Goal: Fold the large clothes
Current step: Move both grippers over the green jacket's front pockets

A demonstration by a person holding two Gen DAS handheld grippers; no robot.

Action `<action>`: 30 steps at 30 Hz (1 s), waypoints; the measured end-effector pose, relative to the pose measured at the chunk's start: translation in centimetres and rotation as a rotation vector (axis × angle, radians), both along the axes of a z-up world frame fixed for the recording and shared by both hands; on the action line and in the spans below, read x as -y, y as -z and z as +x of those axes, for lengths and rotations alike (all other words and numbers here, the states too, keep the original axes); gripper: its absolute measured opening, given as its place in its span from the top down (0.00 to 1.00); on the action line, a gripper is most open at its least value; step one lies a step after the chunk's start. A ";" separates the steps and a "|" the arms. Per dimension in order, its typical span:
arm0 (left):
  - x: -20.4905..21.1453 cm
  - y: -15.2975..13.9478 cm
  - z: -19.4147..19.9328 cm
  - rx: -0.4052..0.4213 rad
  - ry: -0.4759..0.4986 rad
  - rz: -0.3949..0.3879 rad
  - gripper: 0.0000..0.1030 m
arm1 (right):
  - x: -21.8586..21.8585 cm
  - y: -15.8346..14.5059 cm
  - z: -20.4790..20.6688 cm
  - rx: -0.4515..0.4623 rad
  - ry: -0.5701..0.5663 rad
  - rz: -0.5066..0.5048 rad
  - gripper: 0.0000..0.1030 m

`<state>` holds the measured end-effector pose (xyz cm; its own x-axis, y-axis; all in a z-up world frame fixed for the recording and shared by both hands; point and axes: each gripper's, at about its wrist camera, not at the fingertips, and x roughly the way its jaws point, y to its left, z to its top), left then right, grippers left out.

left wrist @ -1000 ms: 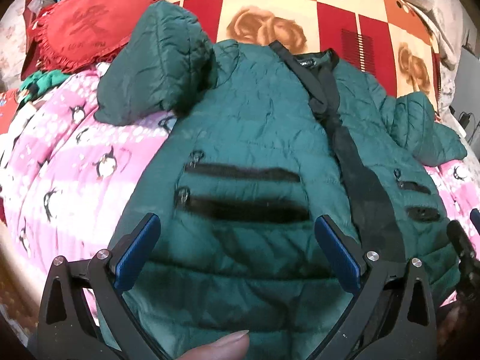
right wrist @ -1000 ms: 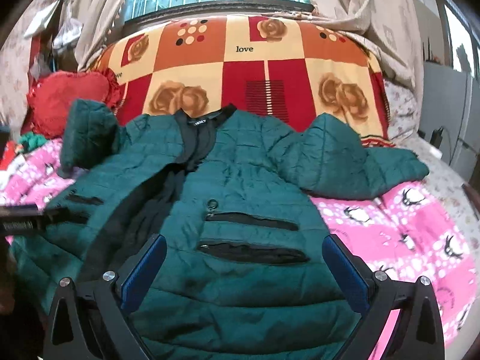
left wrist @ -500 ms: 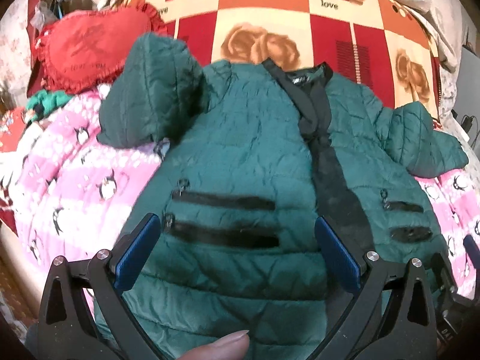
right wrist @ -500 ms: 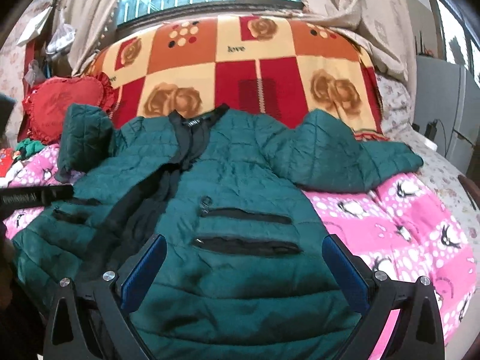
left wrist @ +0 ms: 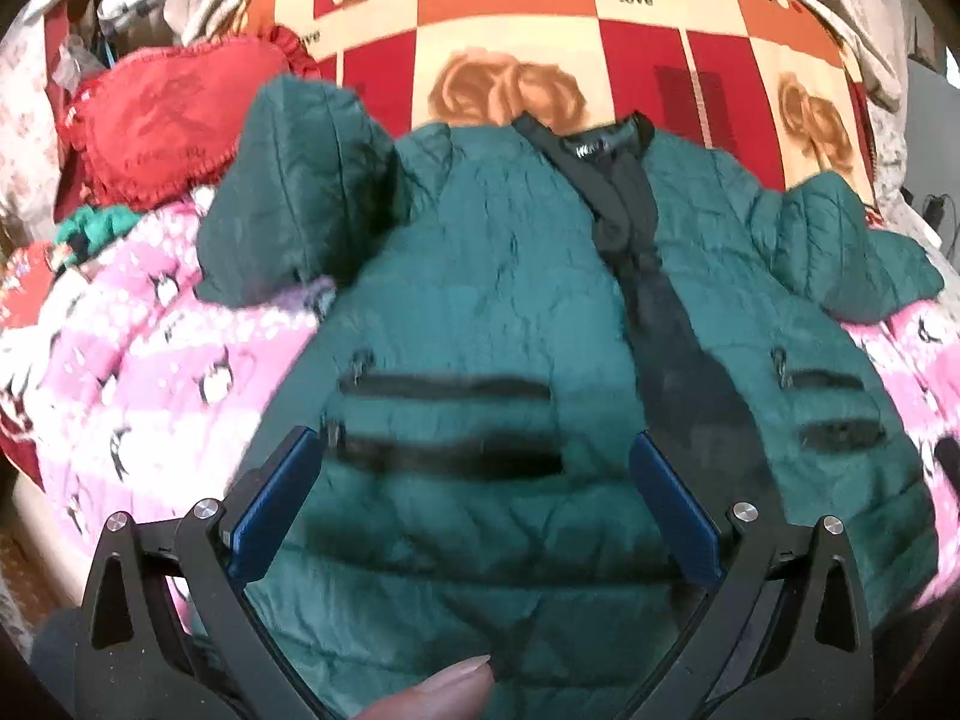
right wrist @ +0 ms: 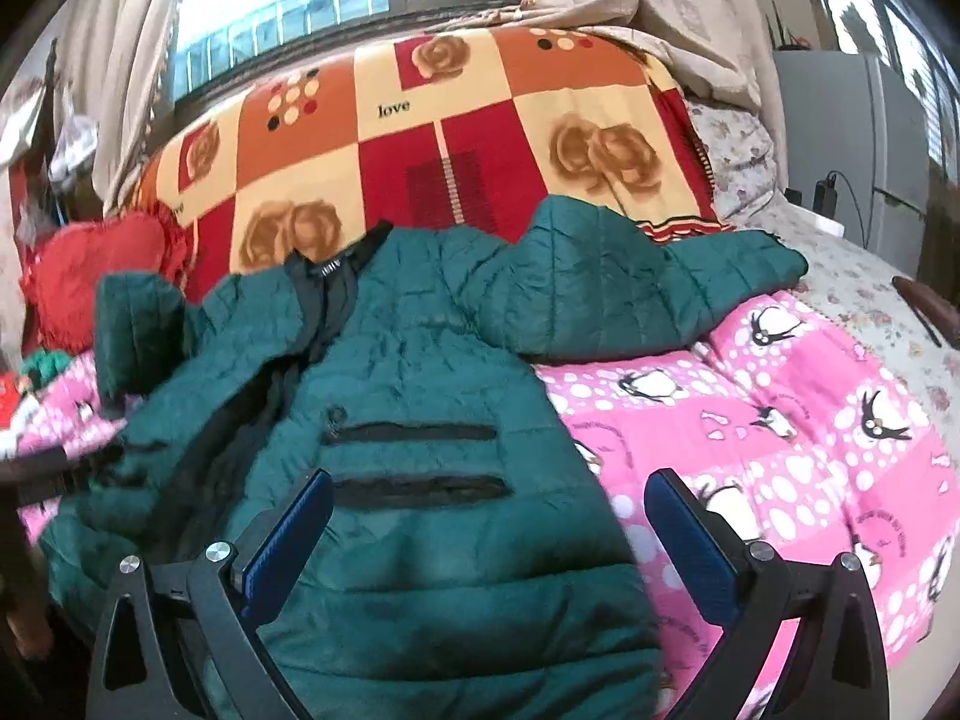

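Nearest the cameras, the left claw (left wrist: 474,498) and right claw (right wrist: 489,534) hover spread wide and empty over the hem. Beyond them the green jacket (left wrist: 498,312) lies flat on the bed (right wrist: 780,420), collar farthest, its length running straight away.

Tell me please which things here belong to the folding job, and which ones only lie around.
For the job:
- green quilted jacket, spread front up on the bed
- left gripper, jaws open
- right gripper, jaws open

Only lying around:
- pink penguin blanket under the jacket
- checked rose blanket behind it
- red heart cushion
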<state>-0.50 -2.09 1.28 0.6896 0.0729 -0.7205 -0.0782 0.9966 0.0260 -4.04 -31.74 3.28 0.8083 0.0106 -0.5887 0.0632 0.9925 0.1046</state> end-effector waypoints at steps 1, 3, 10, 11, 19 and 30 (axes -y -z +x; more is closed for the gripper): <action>-0.4 0.0 -0.2 -0.010 -0.001 -0.012 0.00 | -0.9 -0.3 0.2 0.004 -0.011 -0.004 0.00; -0.9 -0.4 -0.7 -0.003 0.008 -0.027 0.00 | -2.5 -0.9 0.5 0.005 -0.031 -0.001 0.00; -4.2 -2.3 -0.8 -0.005 0.090 -0.131 0.00 | -7.9 -1.2 1.2 0.008 -0.067 -0.119 0.00; -4.3 -2.0 -0.5 -0.027 0.090 -0.116 0.00 | -8.4 -1.4 1.6 -0.004 -0.075 -0.139 0.00; -4.8 -0.5 1.1 -0.055 0.112 -0.164 0.00 | -10.8 -4.9 4.7 0.018 -0.133 -0.236 0.00; -3.0 -4.7 10.7 0.045 0.090 -0.086 0.00 | -9.3 -3.8 13.6 0.005 -0.139 -0.203 0.00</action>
<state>10.16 0.87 6.01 0.7222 -0.0519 -0.6897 0.0125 0.9980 -0.0619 9.52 -22.40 7.07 0.8104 0.0039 -0.5858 -0.0758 0.9923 -0.0982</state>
